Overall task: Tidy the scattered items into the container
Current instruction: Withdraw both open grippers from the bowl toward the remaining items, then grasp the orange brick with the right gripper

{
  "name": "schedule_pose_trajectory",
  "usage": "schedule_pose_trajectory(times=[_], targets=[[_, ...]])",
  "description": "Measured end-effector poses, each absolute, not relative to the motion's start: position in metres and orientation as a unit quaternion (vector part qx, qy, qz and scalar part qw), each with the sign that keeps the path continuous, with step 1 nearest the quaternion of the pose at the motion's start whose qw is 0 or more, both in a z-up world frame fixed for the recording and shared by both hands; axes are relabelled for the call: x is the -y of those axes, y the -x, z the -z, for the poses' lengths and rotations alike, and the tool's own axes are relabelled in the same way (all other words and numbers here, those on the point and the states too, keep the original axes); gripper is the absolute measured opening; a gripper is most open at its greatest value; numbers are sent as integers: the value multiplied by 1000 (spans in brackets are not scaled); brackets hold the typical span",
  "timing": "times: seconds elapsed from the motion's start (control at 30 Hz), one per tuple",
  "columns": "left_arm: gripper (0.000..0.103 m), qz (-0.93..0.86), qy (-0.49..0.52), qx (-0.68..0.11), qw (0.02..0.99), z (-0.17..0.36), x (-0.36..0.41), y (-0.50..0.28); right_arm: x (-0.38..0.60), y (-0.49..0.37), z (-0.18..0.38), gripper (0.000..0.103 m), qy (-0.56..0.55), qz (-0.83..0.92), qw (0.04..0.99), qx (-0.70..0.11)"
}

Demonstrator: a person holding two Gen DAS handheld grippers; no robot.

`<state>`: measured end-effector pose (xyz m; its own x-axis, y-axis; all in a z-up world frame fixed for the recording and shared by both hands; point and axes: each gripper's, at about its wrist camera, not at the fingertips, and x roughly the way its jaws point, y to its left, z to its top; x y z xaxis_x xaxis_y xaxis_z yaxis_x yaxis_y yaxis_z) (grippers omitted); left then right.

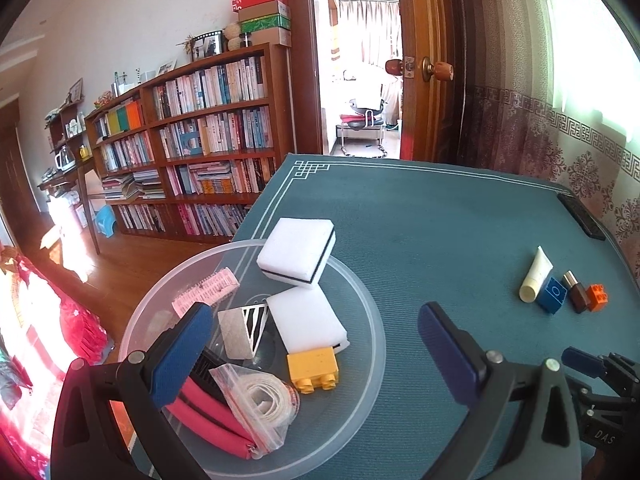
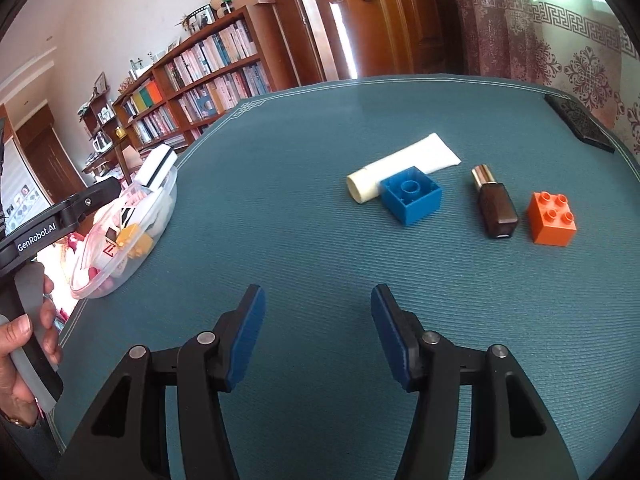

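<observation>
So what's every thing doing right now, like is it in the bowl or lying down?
Left gripper: open, empty, over the bowl.
Right gripper: open, empty, above the mat.
Clear bowl: full of items.
Yellow brick: in the bowl.
White tube: lying down, touching the blue brick.
Blue brick: studs down, hollow side up.
Brown bottle: lying down.
Orange brick: studs up.

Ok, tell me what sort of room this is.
Probably a home study or living room: a wooden bookcase packed with books, a panelled door with a knob, and a patterned curtain behind the table.
</observation>
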<state>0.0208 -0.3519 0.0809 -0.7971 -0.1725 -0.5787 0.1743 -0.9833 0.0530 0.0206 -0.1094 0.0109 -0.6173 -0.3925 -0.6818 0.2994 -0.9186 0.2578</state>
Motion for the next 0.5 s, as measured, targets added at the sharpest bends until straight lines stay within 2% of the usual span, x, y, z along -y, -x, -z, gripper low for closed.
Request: schedule_pose_trajectory(times=[0.5], targets=[[103,940,-339,26,20,-66,288,-4,17,-11,-5,59,-388,910,101,108]])
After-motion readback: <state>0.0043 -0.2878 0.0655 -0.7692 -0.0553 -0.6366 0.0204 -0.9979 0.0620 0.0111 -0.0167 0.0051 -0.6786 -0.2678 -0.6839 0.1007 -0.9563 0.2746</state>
